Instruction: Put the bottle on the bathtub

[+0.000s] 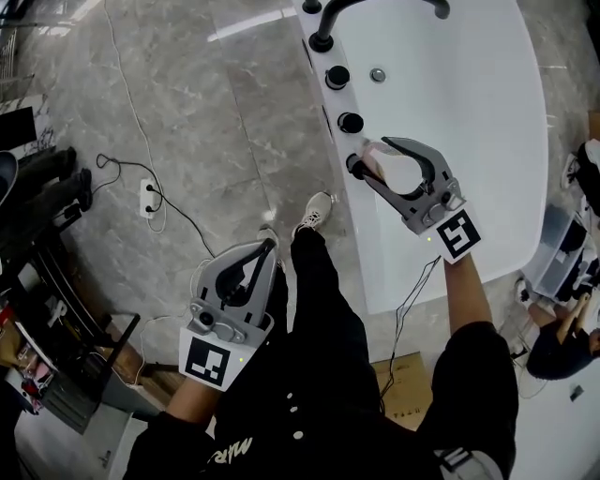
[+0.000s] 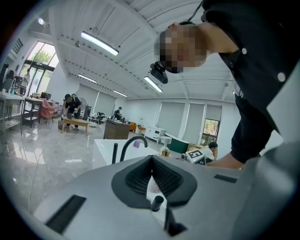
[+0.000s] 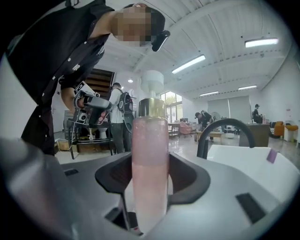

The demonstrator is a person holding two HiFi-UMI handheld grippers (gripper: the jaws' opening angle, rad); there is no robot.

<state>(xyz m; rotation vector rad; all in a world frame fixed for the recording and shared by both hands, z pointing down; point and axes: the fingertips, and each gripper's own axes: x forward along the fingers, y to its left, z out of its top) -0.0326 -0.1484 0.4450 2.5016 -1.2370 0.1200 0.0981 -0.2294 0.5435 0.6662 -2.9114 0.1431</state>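
Note:
A tall pink bottle (image 3: 150,173) with a gold collar and a white pump top stands upright between the jaws of my right gripper (image 3: 151,157), which is shut on it. In the head view the right gripper (image 1: 372,156) holds the bottle (image 1: 384,167) over the near left rim of the white bathtub (image 1: 375,272), just past a black knob (image 1: 350,123). My left gripper (image 1: 270,246) hangs lower left over the floor, away from the tub. Its jaws meet at the tips with nothing in them. From the left gripper (image 2: 152,157) I see the tub (image 2: 105,150) ahead.
A black arched faucet (image 1: 323,28) and a second knob (image 1: 337,77) line the tub's left rim. On the marble floor lie a power strip (image 1: 147,197) with cables and a cardboard box (image 1: 412,384). A dark rack (image 1: 56,309) stands at the left. People stand in the background.

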